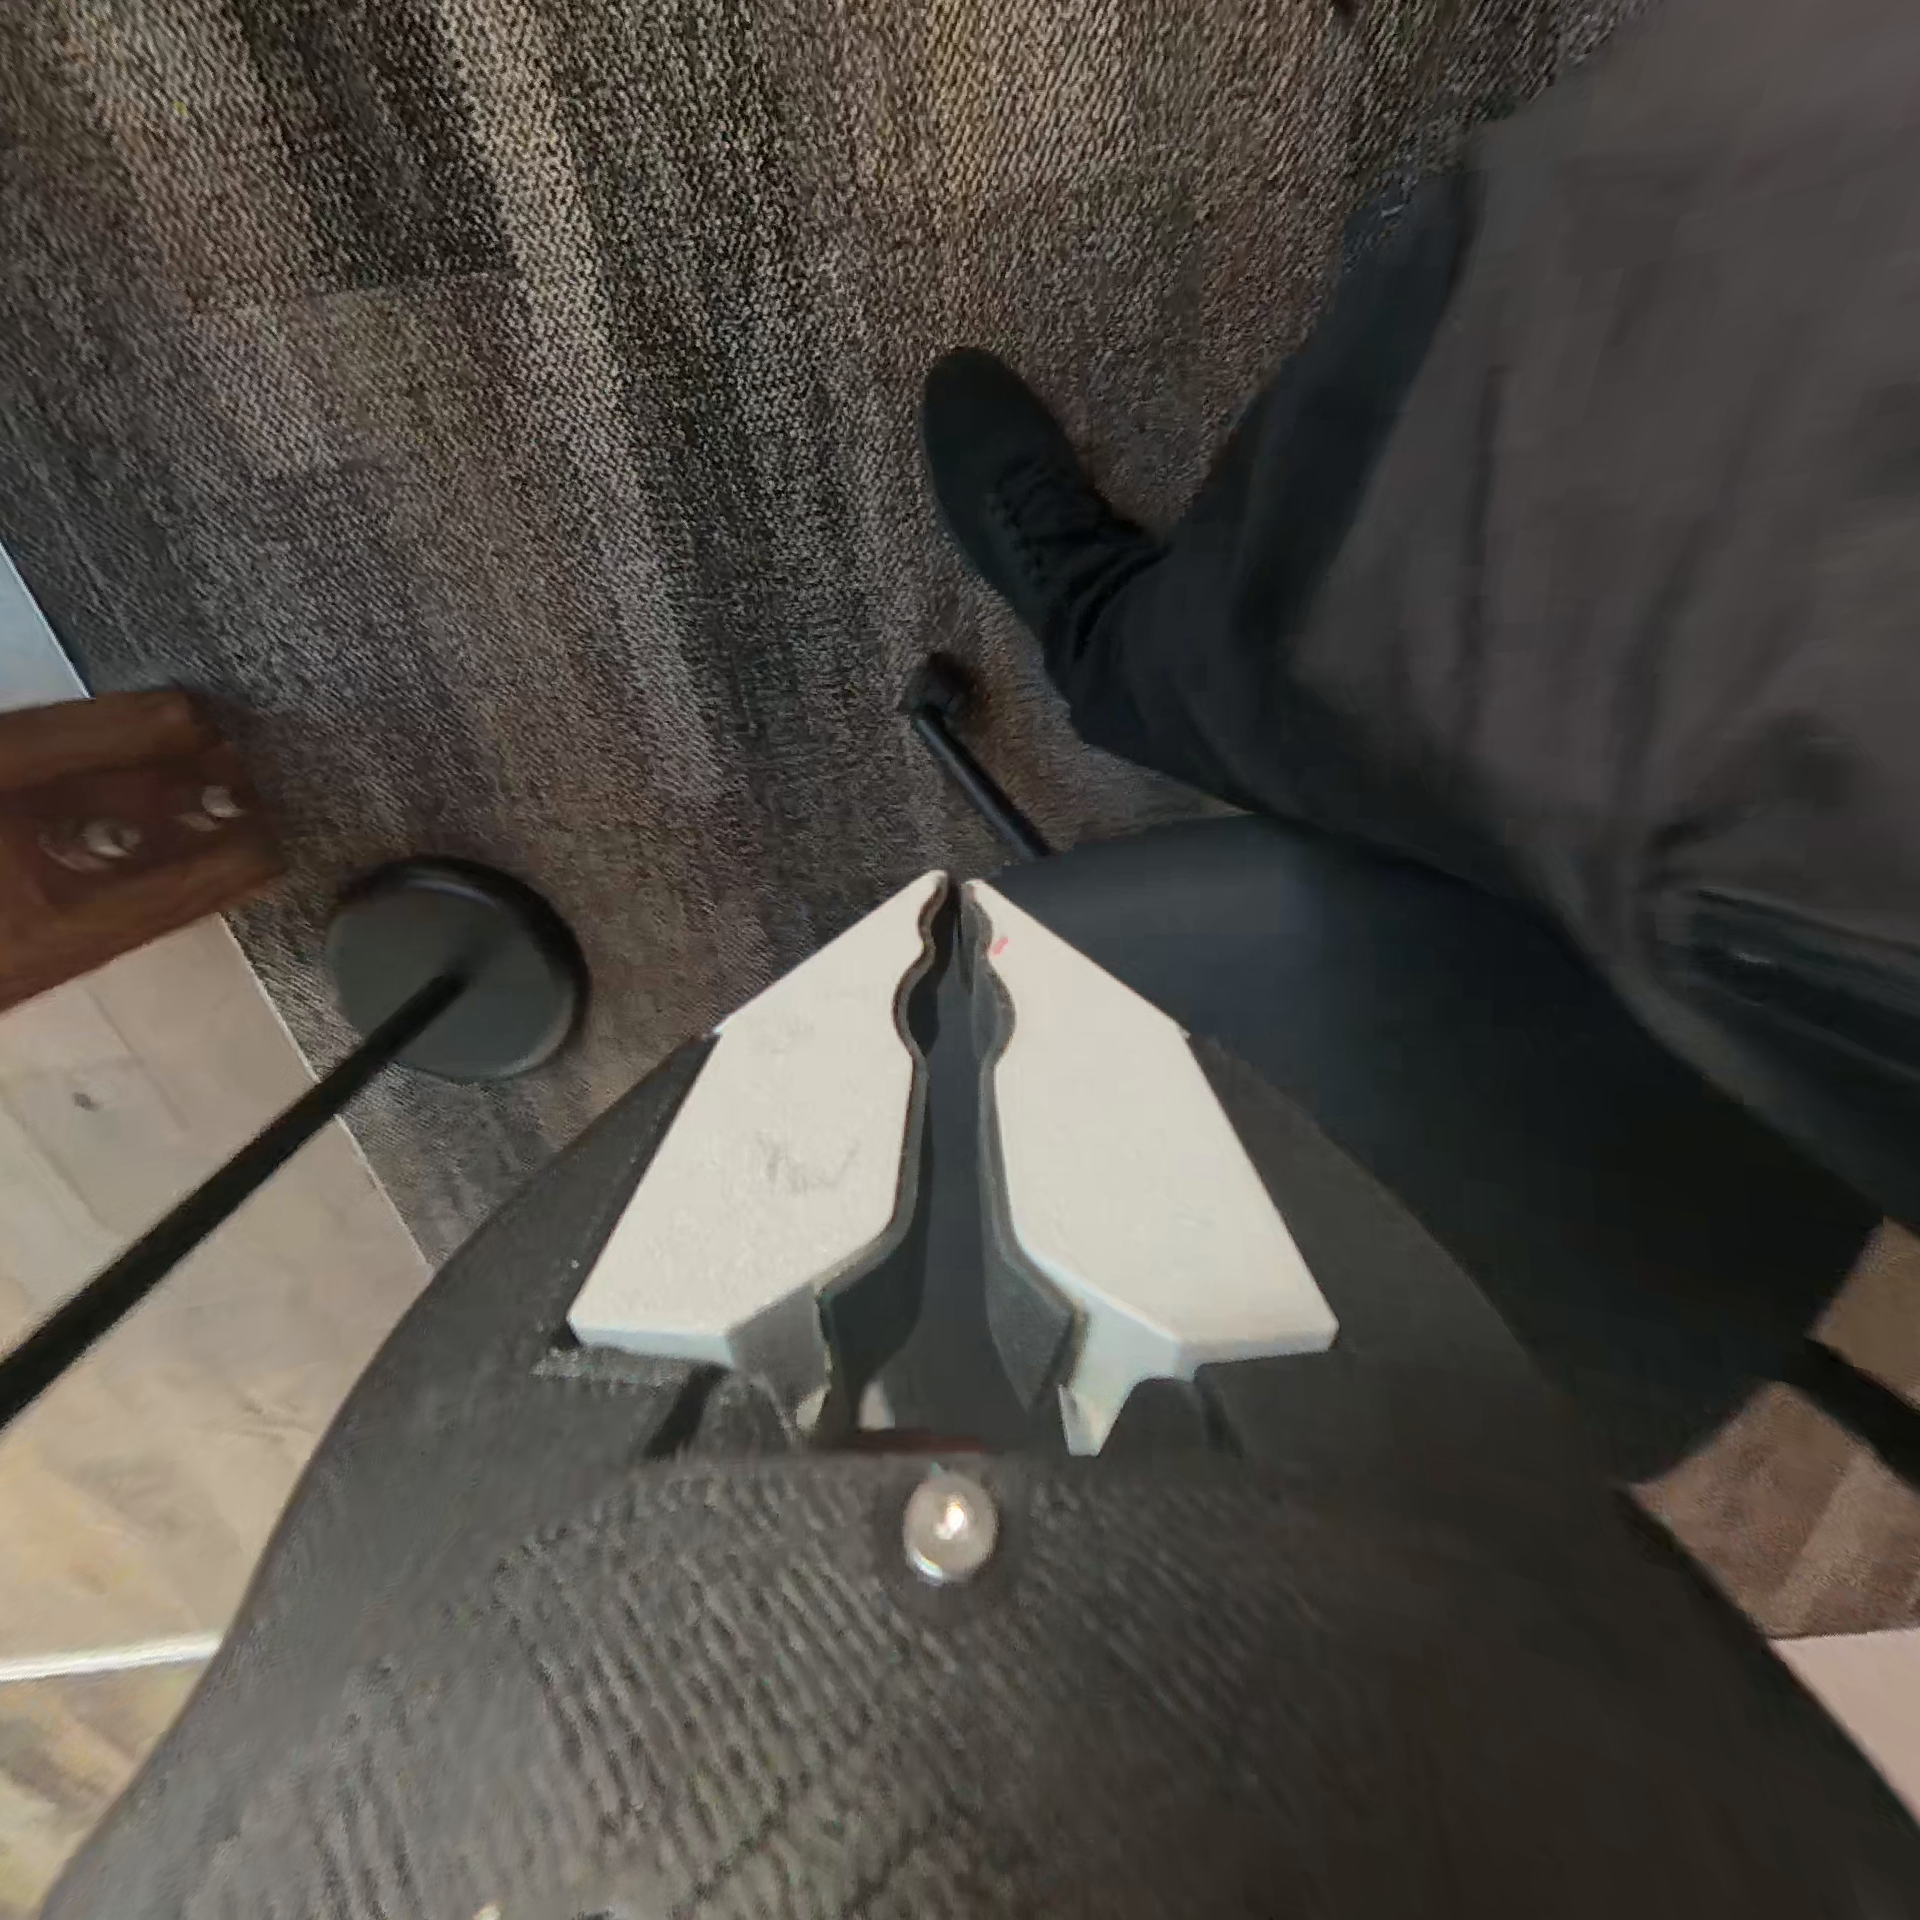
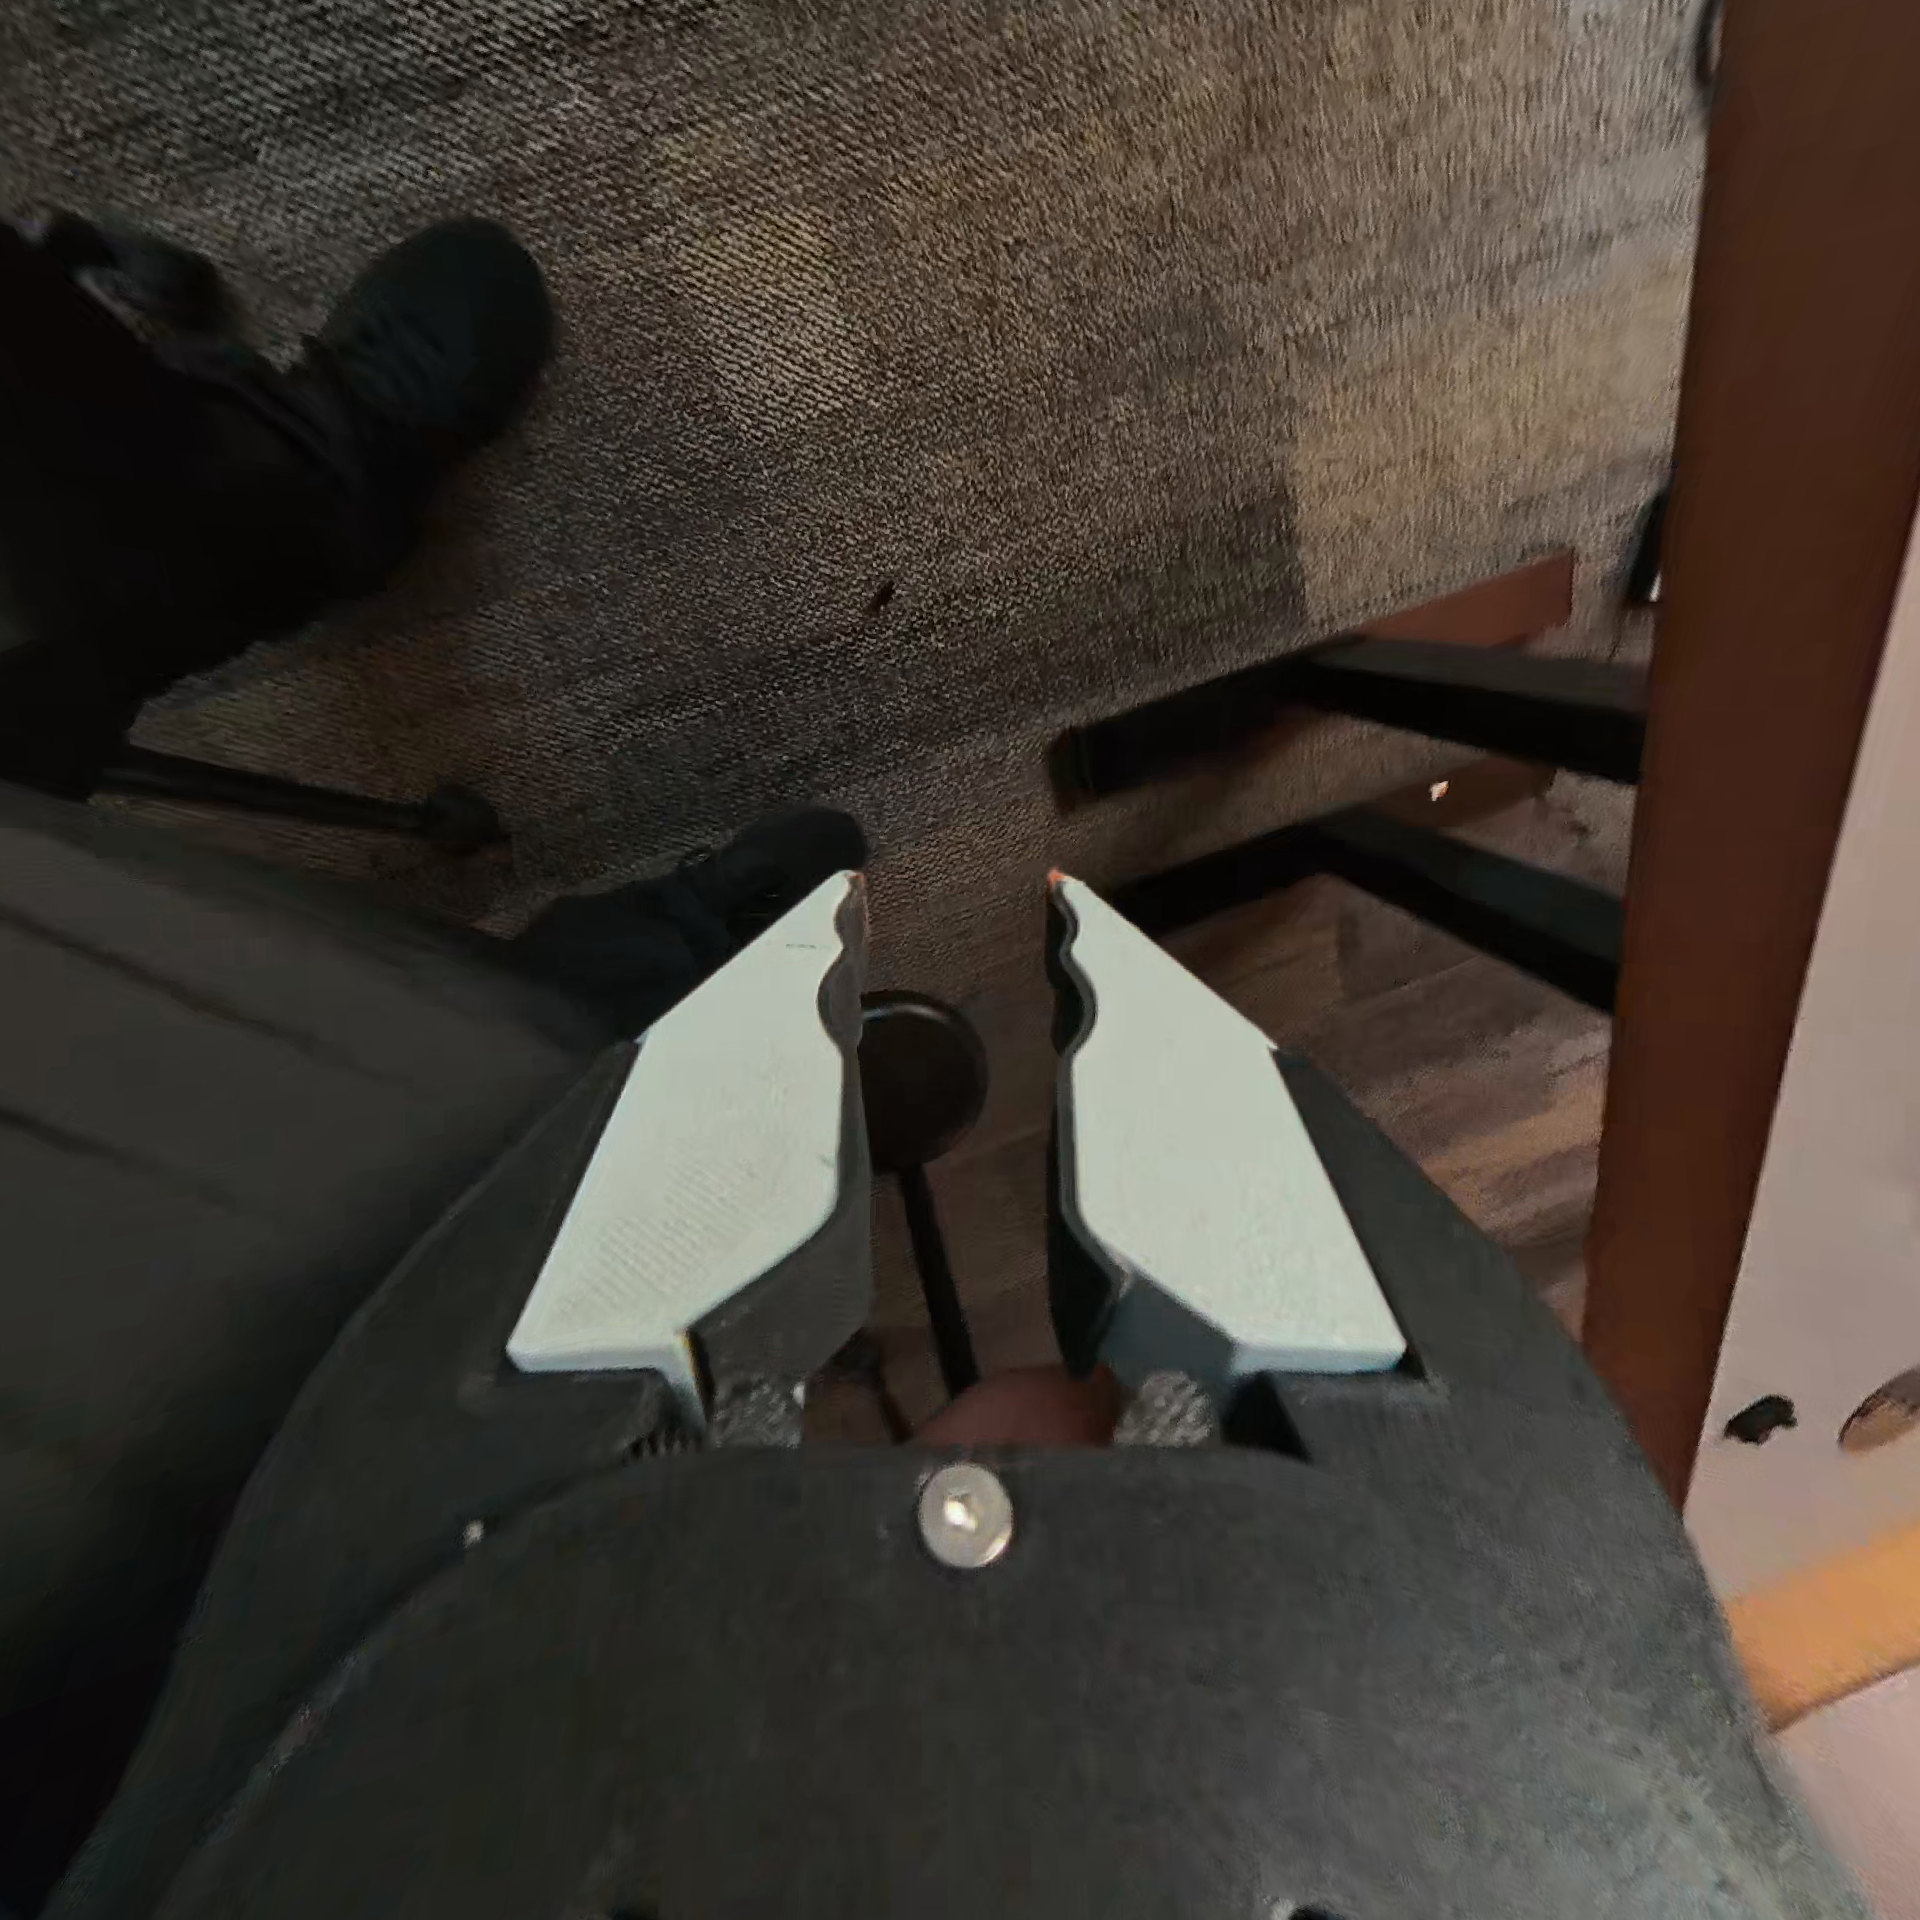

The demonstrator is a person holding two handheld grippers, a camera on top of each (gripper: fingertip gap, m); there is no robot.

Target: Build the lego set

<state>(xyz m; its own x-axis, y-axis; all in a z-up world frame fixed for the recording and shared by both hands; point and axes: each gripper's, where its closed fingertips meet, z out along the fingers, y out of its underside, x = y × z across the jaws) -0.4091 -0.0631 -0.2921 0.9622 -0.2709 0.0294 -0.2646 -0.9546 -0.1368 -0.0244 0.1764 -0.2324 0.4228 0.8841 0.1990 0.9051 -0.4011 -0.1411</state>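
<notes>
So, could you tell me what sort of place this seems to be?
Probably an office or meeting room: grey carpet meeting wood-look flooring, a round black furniture foot, and a wooden table edge.

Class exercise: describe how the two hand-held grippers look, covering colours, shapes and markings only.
Each hand-held gripper, left and right, has a textured black body with one silver screw, and two pale blue-grey tapered fingers with dark, wavy inner edges. The right fingertips show small orange marks.

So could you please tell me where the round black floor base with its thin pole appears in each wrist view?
Left wrist view: round black base at left of centre, on the carpet.
Right wrist view: between the right gripper fingers, low centre.
Shared landmark: the black shoe.
</notes>
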